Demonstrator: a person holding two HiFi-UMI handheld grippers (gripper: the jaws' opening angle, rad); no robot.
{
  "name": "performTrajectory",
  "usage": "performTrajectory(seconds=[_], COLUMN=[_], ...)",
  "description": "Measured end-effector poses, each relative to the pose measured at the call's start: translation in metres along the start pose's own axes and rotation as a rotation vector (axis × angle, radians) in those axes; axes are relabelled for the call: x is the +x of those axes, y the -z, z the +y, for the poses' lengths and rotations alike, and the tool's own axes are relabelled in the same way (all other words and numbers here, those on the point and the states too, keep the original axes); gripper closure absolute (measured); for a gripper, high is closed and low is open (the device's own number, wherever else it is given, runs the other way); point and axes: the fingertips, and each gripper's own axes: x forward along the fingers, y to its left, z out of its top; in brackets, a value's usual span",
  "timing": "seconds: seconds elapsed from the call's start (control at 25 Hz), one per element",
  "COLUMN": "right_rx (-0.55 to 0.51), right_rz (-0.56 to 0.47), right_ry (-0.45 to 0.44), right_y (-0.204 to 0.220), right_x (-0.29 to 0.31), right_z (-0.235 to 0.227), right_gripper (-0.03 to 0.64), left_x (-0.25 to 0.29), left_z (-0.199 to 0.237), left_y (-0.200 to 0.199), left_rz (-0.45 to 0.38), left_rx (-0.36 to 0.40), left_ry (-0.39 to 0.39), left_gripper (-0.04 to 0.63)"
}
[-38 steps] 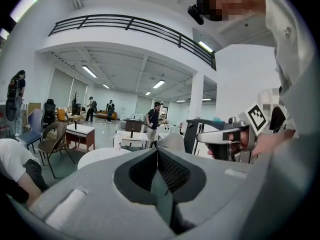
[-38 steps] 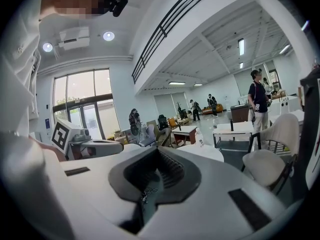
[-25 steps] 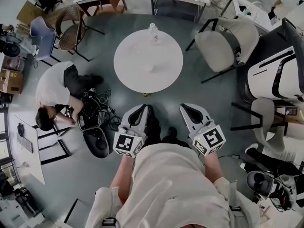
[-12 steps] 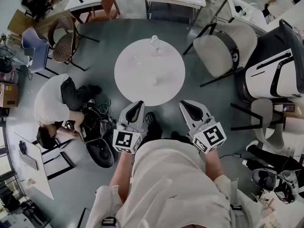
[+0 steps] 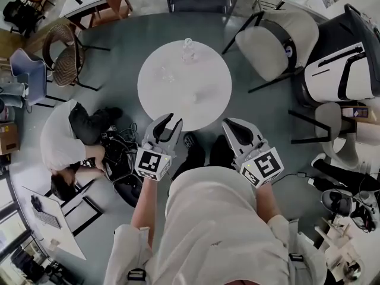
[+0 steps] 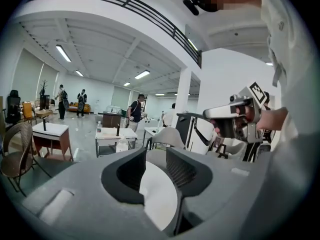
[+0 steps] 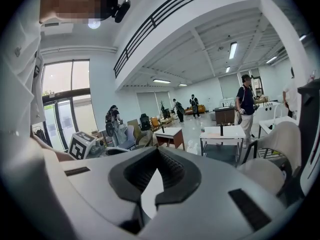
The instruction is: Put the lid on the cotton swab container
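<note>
**Both tools short of the tabletop, left spread, right closed**

Head view: the round white tabletop point(image 5: 205, 76) lies at 12 o'clock from the person. Small clear things stand on it, too small to tell which is the swab container and which the lid. A tall clear item point(image 5: 188, 49) is at the tabletop's 12 o'clock rim. A fainter clear item point(image 5: 166, 74) is toward its 10 o'clock, and a pale spot point(image 5: 199, 97) sits near the middle. The left tool point(image 5: 173, 122) is at the tabletop's 7 o'clock edge with its two prongs spread. The right tool point(image 5: 230, 125) is at the 5 o'clock edge, just off the rim. Both tools are well apart from the clear items and touch nothing. A crouching person point(image 5: 62, 144) is on the floor at 9 o'clock, and a pale chair point(image 5: 267, 46) stands at 2 o'clock.

Left gripper view: the left tool point(image 6: 155, 154) has its jaws spread with nothing between them. Only the white tabletop point(image 6: 157, 199) shows through the gap. The right tool point(image 6: 207, 115) appears at 2 o'clock, held in a hand point(image 6: 272, 120).

Right gripper view: the right tool point(image 7: 157, 151) has its ribbed pads meeting at the tips and nothing pinched. A narrow wedge of tabletop point(image 7: 147, 191) shows behind them. The left tool's marker cube point(image 7: 82, 144) is at 9 o'clock.
</note>
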Motion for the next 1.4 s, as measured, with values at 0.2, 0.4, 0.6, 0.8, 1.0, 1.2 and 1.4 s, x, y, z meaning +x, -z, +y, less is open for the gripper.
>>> performTrajectory(seconds=[0.2,0.4,0.6,0.8,1.0,1.2,1.4], right_rx=[0.02,0.023,0.053,0.081,0.109,0.132,0.141], right_rz=[0.041,0.084,0.134,0.161,0.186,0.225,0.245], right_ry=[-0.028,-0.037,-0.047,-0.032,-0.012,0.009,0.033], right_y=[0.004,0.011,0.03,0.042,0.055,0.073,0.08], right_x=[0.016,0.037,0.054,0.065,0.071,0.077,0.081], right_z=[-0.003,-0.002,0.0,-0.007,-0.015,-0.026,-0.034], right_gripper=[0.612,0.611,0.612,0.612,0.612,0.612,0.612], left_x=[0.017,0.036,0.053,0.073,0.097,0.122,0.137], left_z=[0.017,0.029,0.038,0.046,0.053,0.059,0.06], left_y=[0.016,0.049,0.086,0.128,0.171,0.204,0.226], left_rz=[0.04,0.112,0.183,0.265,0.331,0.375,0.407], left_rx=[0.011,0.002,0.028,0.1,0.155,0.206,0.255], left_ry=[0.027,0.079,0.132,0.182,0.226,0.254,0.331], left_gripper=[0.425,0.397,0.38,0.345,0.299,0.29,0.27])
